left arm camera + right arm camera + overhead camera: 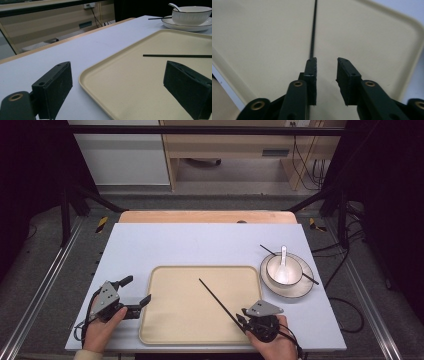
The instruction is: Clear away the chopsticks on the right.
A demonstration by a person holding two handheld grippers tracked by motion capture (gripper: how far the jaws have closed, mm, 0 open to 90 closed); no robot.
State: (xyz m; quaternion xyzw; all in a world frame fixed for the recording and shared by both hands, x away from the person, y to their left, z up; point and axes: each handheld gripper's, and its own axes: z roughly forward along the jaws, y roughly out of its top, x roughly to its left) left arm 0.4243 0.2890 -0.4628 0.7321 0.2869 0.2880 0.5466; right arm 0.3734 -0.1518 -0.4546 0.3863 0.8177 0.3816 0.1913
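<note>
Cream plastic tray [165, 320] at the near edge of the pale blue table [190, 245], a black chopstick [215, 296] lying slantwise on it. The right gripper [242, 318] sits at the stick's near end, its fingers [311, 72] parted by a narrow gap, the stick running along the inner face of one and not clamped. The left gripper [136, 295] rests at the tray's left rim, fingers [53, 87] spread wide on nothing. Far right, a white bowl [283, 270] with a spoon [283, 256] stands on a saucer [300, 290], a second chopstick [267, 250] lying across that saucer.
</note>
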